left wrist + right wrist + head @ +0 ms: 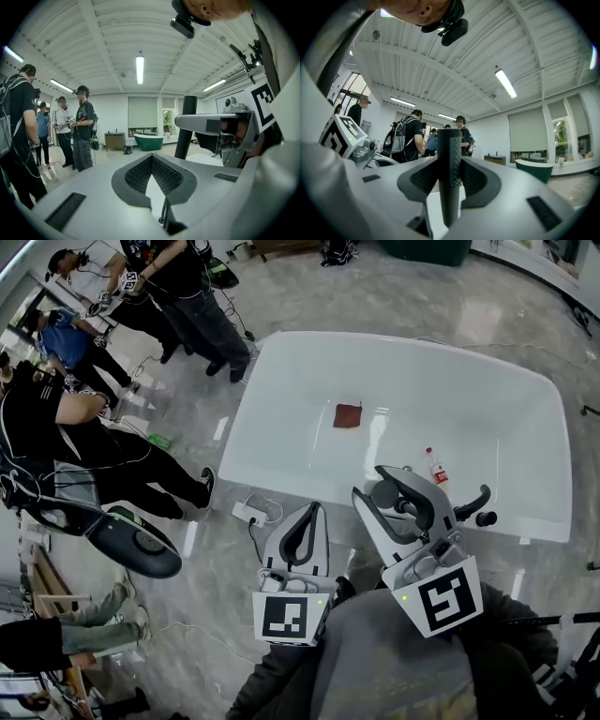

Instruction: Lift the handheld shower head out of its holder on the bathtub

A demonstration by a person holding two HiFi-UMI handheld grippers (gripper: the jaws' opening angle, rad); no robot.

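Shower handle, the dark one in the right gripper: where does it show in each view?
Head view: shower handle seen end-on, right of centre, between the right gripper's jaws.
Left gripper view: upright dark post, right of centre, behind the right gripper.
Right gripper view: centre, upright, clamped between the jaws.
Shared landmark: the standing people.

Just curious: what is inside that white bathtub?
The bathtub holds a dark red cloth and a small bottle. The right hand-held gripper hides part of its near side.
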